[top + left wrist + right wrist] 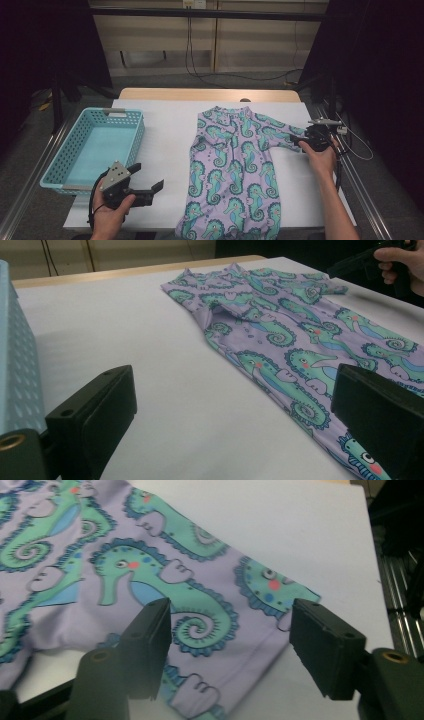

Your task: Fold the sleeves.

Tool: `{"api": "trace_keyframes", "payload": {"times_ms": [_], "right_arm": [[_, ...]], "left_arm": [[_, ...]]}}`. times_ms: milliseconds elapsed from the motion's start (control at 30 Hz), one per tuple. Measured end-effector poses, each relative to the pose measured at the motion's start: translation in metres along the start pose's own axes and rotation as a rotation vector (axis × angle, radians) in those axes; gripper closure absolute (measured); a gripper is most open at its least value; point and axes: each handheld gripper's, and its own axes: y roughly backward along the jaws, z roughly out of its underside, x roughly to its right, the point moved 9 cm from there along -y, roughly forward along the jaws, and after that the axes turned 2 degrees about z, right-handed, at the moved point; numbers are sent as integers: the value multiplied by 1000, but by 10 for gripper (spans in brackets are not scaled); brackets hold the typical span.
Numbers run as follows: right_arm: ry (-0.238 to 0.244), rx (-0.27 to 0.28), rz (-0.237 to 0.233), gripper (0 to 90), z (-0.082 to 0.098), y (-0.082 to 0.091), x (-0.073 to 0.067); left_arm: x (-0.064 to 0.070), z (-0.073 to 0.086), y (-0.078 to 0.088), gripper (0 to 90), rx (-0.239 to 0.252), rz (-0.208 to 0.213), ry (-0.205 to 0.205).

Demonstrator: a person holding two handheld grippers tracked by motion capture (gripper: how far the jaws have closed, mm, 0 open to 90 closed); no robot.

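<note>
Seahorse-print garment is laid flat on the white surface, collar away from the person, hem cut off below.
Its sleeve end is straddled, unpinched, by the right hand-held gripper; the left hand-held gripper is held apart beside the blue basket.

basket left, garment right, on table

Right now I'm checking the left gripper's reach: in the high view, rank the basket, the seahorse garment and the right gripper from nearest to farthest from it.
1. Basket, beside the left gripper, up-left.
2. Seahorse garment, to its right.
3. Right gripper, at the garment's far sleeve.
</note>
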Motion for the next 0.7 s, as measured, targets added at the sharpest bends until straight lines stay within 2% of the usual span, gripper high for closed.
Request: {"api": "trace_keyframes", "payload": {"times_ms": [100, 267, 333, 467, 533, 700], "right_arm": [[-28, -17, 3, 416, 5, -2, 8], [-14, -36, 4, 500, 11, -2, 12], [0, -54, 28, 510, 14, -3, 14], [11, -81, 18, 534, 19, -7, 13], [6, -83, 2, 560, 20, -9, 11], [-24, -86, 9, 571, 20, -9, 11]], "left_arm": [[4, 0, -2, 46, -6, 19, -5], [5, 2, -5, 46, -23, 25, -10], [5, 2, -4, 46, -19, 23, -12], [3, 1, -4, 46, -14, 19, -10], [2, -1, -3, 46, -4, 15, -4], [0, -3, -5, 46, 0, 14, -3]]}}
